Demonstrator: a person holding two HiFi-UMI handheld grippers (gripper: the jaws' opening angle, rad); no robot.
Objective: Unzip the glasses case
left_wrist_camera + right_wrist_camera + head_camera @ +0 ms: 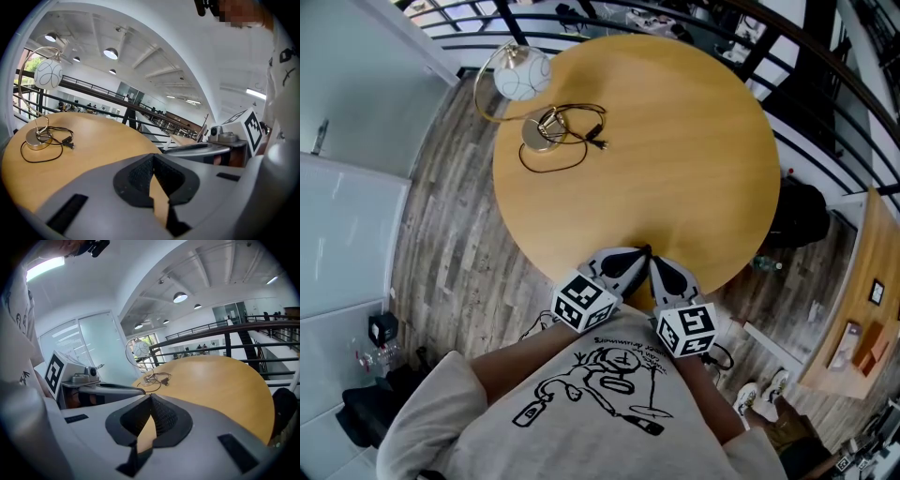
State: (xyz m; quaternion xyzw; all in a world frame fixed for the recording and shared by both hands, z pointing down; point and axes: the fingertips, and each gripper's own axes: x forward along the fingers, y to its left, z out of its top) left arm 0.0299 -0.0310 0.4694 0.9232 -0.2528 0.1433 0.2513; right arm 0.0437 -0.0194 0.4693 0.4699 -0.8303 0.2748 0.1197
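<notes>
No glasses case shows in any view. My left gripper point(641, 254) and right gripper point(655, 260) sit side by side at the near edge of the round wooden table point(675, 141), tips angled toward each other. In the left gripper view the left gripper point(153, 157) has its black pads meeting at the tips, with nothing held. The right gripper point(150, 397) is likewise shut on nothing in its own view. Each gripper view catches the other gripper's marker cube point(251, 132) point(58, 372) at its side.
A desk lamp point(522, 75) with a white globe shade, round metal base and loose black cable point(572, 141) stands at the table's far left. A railing point(825, 103) curves past the right side. Wood-plank floor point(459, 253) lies left, and shoes point(764, 389) lower right.
</notes>
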